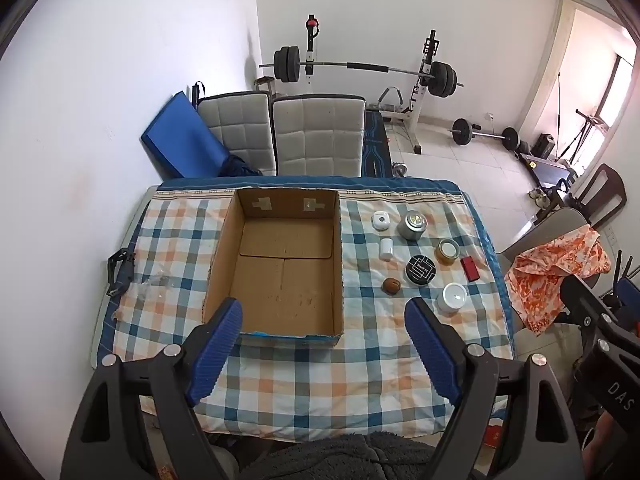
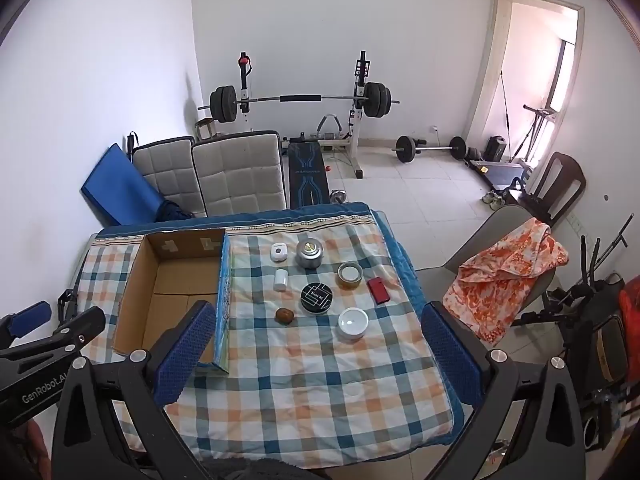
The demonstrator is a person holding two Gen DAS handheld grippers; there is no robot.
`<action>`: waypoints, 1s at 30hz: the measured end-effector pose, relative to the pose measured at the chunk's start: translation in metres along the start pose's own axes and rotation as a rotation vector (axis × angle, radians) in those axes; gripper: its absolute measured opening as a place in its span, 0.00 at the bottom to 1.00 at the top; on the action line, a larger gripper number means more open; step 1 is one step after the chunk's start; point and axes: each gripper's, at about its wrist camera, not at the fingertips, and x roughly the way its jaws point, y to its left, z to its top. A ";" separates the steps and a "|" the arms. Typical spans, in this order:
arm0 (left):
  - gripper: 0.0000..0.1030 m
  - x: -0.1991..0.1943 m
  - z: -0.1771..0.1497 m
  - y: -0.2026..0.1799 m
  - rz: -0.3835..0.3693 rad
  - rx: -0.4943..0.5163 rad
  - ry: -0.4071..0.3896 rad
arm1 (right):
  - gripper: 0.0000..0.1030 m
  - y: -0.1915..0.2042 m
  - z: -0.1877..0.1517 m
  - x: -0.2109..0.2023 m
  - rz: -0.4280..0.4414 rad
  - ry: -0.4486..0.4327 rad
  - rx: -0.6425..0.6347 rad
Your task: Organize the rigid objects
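An empty open cardboard box (image 1: 280, 268) (image 2: 176, 292) stands on the checked tablecloth. To its right lie several small items: a white round case (image 1: 381, 221) (image 2: 278, 252), a silver tin (image 1: 412, 224) (image 2: 309, 254), a white small bottle (image 1: 386, 249) (image 2: 281, 279), a tape roll (image 1: 448, 250) (image 2: 349, 274), a black round tin (image 1: 420, 270) (image 2: 316, 297), a red box (image 1: 469, 268) (image 2: 378, 290), a brown nut-like ball (image 1: 391, 285) (image 2: 284, 315), and a white jar (image 1: 452, 297) (image 2: 352, 322). My left gripper (image 1: 324, 320) is open and empty above the box's near edge. My right gripper (image 2: 320, 324) is open and empty above the items.
The table (image 2: 304, 392) has a blue-bordered cloth. A black clip (image 1: 120, 272) and clear plastic (image 1: 154, 284) lie at its left. Two padded chairs (image 1: 316, 136) stand behind it, a chair with orange cloth (image 2: 508, 276) to its right. Weight bench and barbells stand behind.
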 end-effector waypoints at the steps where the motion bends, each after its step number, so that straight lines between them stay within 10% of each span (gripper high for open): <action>1: 0.80 0.001 0.000 0.000 0.001 -0.001 0.003 | 1.00 0.000 0.000 0.000 -0.005 -0.001 -0.004; 30: 0.80 -0.007 -0.002 -0.002 0.034 -0.003 -0.044 | 1.00 -0.003 -0.003 0.002 -0.036 -0.018 -0.011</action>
